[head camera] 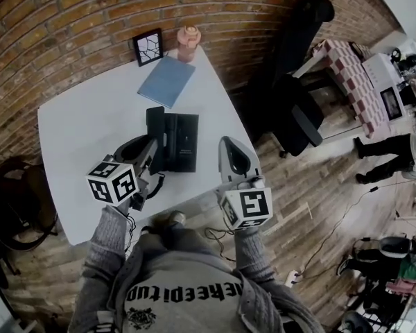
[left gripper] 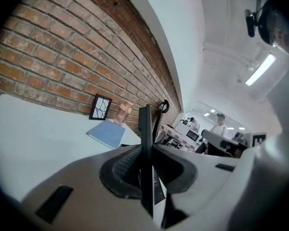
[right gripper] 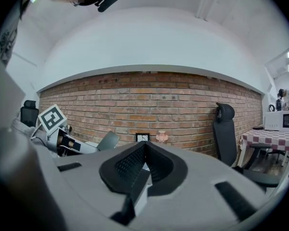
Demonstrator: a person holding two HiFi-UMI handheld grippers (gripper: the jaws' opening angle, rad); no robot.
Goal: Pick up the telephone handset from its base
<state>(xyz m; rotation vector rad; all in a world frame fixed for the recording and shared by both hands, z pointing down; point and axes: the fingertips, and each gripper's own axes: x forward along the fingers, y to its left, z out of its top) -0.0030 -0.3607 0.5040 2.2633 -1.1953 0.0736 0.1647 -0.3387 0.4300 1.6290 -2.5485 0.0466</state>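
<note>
On the white table (head camera: pixel 83 130) lies the black telephone base (head camera: pixel 182 143). My left gripper (head camera: pixel 151 150) is shut on the black handset (head camera: pixel 154 122), which sits over the base's left side. In the left gripper view the handset (left gripper: pixel 145 124) stands edge-on between the pads of that gripper (left gripper: pixel 145 170), rising past their tips. A coiled cord (head camera: pixel 154 184) hangs below the gripper. My right gripper (head camera: pixel 229 143) hovers right of the base near the table's edge, jaws together and empty. In its own view the right gripper (right gripper: pixel 144 146) points at the brick wall.
A blue notebook (head camera: pixel 166 80), a small picture frame (head camera: pixel 147 46) and a pink jar (head camera: pixel 188 42) sit at the table's far end by the brick wall. A black office chair (head camera: pixel 295 82) and a checked-cloth table (head camera: pixel 350 75) stand to the right.
</note>
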